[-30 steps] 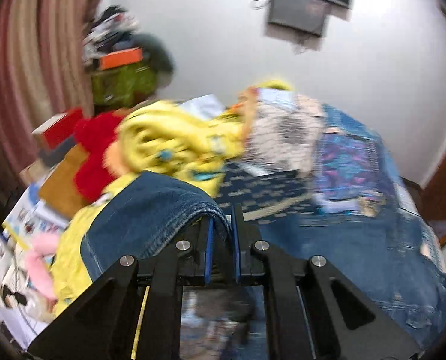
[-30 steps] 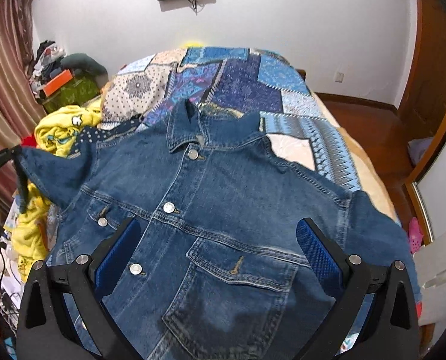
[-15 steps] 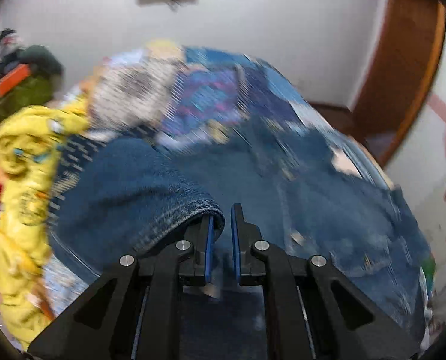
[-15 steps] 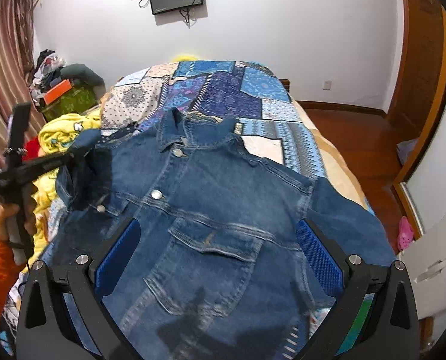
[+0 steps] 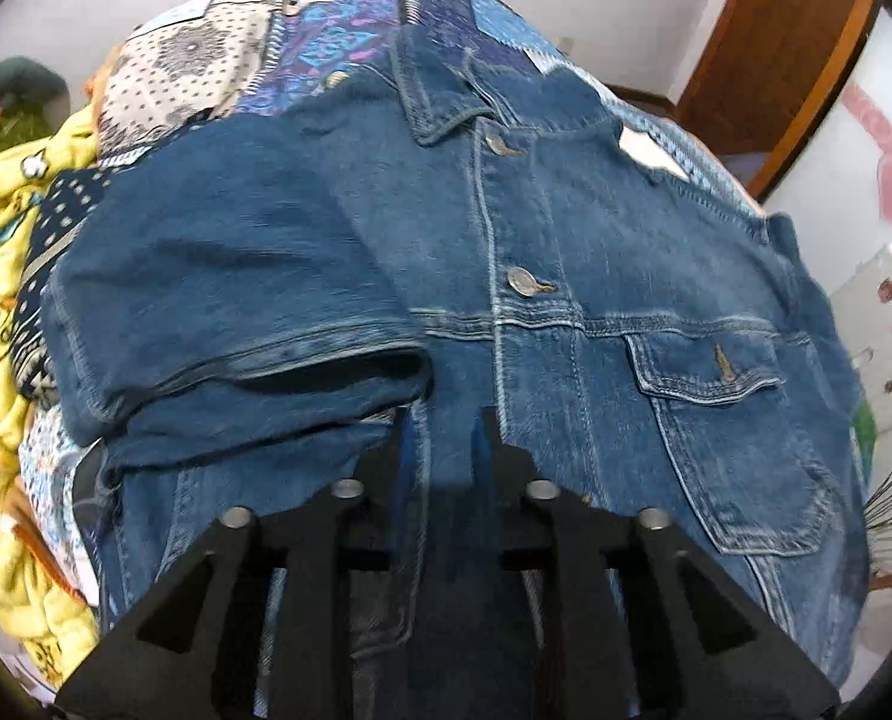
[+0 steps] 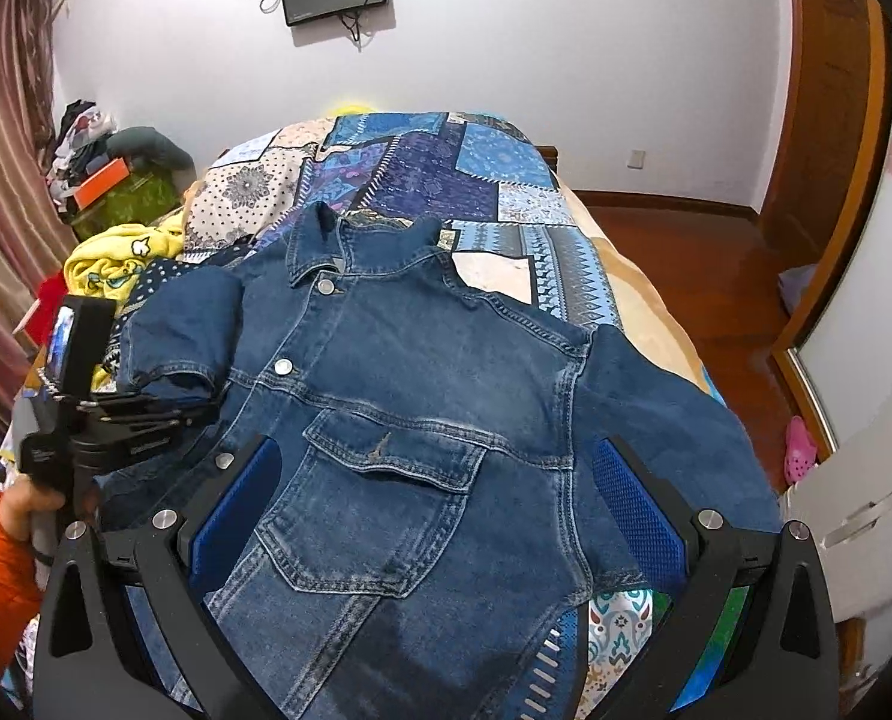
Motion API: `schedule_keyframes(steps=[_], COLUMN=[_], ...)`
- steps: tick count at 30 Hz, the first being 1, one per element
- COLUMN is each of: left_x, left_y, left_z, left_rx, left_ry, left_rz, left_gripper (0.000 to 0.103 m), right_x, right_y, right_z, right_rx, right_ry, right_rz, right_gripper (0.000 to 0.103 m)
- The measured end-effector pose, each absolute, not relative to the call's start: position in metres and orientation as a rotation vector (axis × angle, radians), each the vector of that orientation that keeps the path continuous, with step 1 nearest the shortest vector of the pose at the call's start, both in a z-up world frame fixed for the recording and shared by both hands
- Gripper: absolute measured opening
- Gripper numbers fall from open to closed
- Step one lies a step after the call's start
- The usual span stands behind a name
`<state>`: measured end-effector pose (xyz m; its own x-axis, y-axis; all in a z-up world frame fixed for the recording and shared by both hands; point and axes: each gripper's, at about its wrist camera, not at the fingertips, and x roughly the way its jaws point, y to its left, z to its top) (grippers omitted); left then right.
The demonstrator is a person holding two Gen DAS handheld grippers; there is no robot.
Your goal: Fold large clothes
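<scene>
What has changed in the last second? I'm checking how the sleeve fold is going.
The left claw carried the sleeve from out at the side across onto the jacket front, where it now lies folded; its fingers look parted now. The right claw stayed open above the jacket, gripping nothing; the other sleeve stayed spread out.

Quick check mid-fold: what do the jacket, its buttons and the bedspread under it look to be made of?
The jacket looks like mid-blue denim: faded patches and pale contrast stitching at seams and pocket. Its buttons appear to be dull silver metal, judging by the sheen. The bedspread seems a printed woven fabric, probably cotton, matte, in blue and cream patchwork patterns.
</scene>
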<state>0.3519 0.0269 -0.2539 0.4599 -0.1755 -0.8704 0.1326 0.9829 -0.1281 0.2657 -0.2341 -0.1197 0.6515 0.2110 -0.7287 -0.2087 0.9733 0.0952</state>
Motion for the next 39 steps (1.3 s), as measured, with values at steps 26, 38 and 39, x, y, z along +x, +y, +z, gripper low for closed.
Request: schedule_keyframes(steps=[26,38,39], left_x=[0.358,0.386,0.387], left_y=[0.244,0.237,0.232], left_z=[-0.319,-0.298,-0.287], left_rx=[-1.008,-0.711,-0.648], left_ry=[0.986,0.972,0.958], left_rz=[-0.051,0.145,0.162], left_gripper=[0.069,0.018,0.017], right_x=[0.302,0.301,0.299], right_y=[-0.217,-0.224,-0.226], right_z=[-0.153,-0.157,-0.156], right_rx=[0.039,0.048,0.044], right_ry=[0.92,0.94,0.936], right_rz=[0.222,0.21,0.207], right_gripper=[0.103,0.103,0.103])
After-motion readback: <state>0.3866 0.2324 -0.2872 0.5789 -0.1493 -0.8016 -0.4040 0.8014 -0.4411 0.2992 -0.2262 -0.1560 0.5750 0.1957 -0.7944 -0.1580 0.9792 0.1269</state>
